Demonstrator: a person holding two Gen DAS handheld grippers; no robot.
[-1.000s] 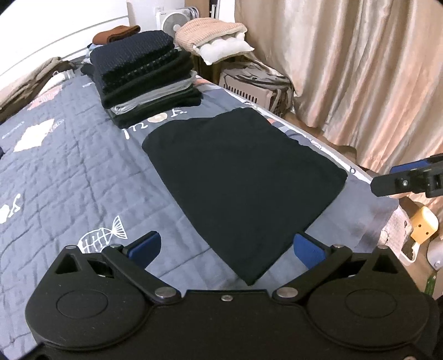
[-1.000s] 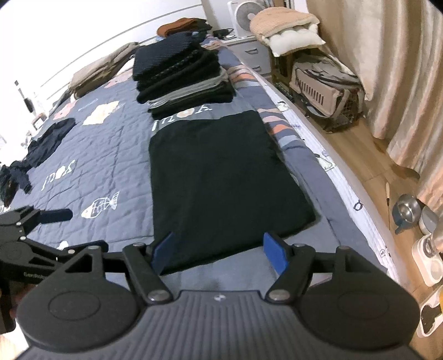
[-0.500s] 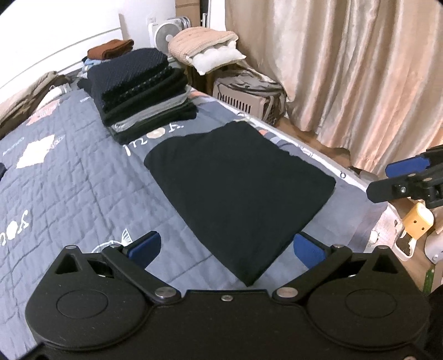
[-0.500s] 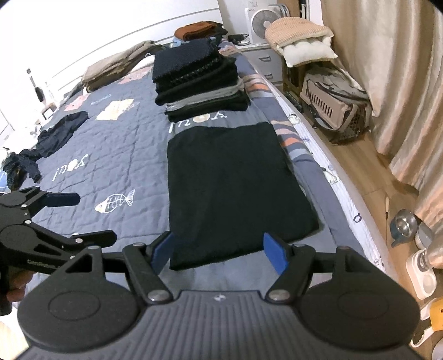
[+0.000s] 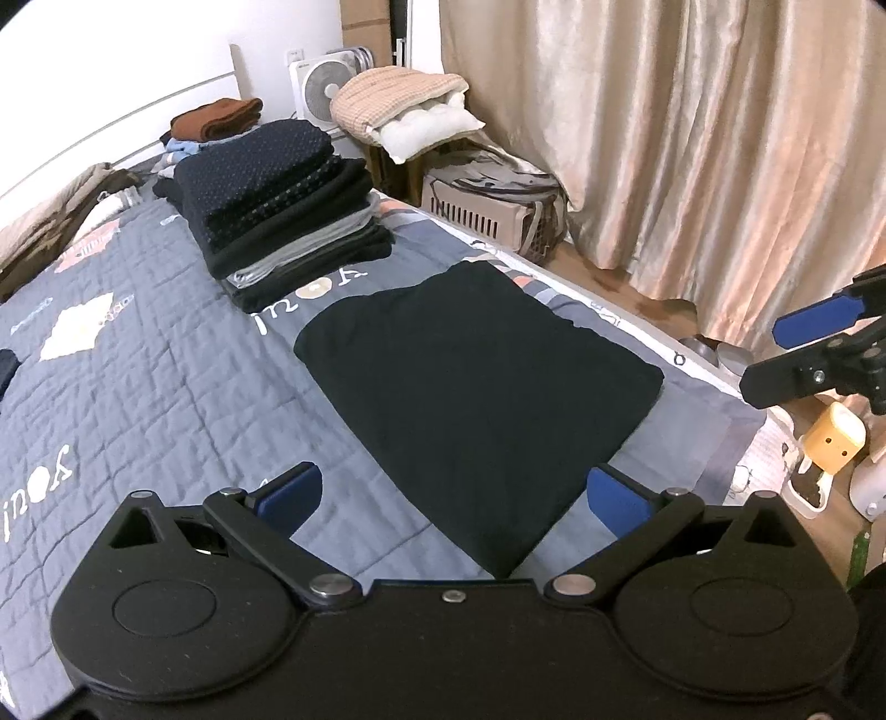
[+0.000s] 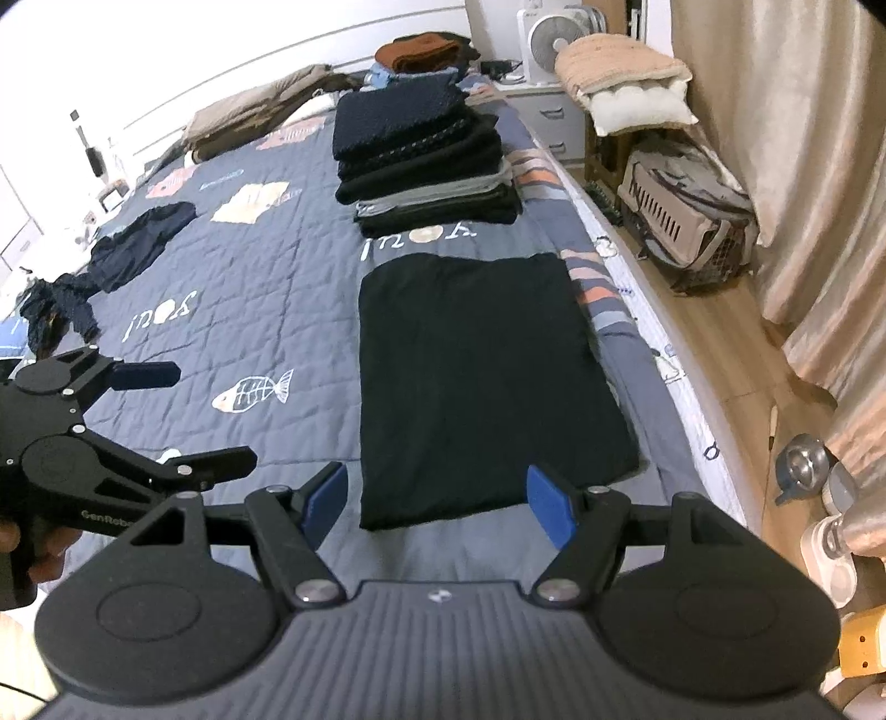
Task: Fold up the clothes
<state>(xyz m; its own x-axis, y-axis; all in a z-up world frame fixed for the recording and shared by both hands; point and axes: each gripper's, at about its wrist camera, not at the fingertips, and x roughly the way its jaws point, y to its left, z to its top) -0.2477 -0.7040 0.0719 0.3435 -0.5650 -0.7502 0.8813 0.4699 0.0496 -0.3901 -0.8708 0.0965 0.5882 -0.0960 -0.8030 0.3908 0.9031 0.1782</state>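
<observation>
Both grippers have lifted away, left gripper [image 5: 451, 495] and right gripper [image 6: 437, 501] fingers wide and empty, since the folded black fabric rectangle [image 6: 476, 382] lies flat on the grey quilted bed [image 6: 266, 277], probably headed for the stack of folded dark clothes [image 6: 421, 155] behind it.

One folded black garment [image 6: 487, 382], one stack of folded clothes [image 6: 426, 155], one fan [image 6: 548, 39], two tools

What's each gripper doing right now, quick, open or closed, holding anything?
Left gripper: open, holding nothing, above the folded black garment.
Right gripper: open, holding nothing, above the same garment.
</observation>
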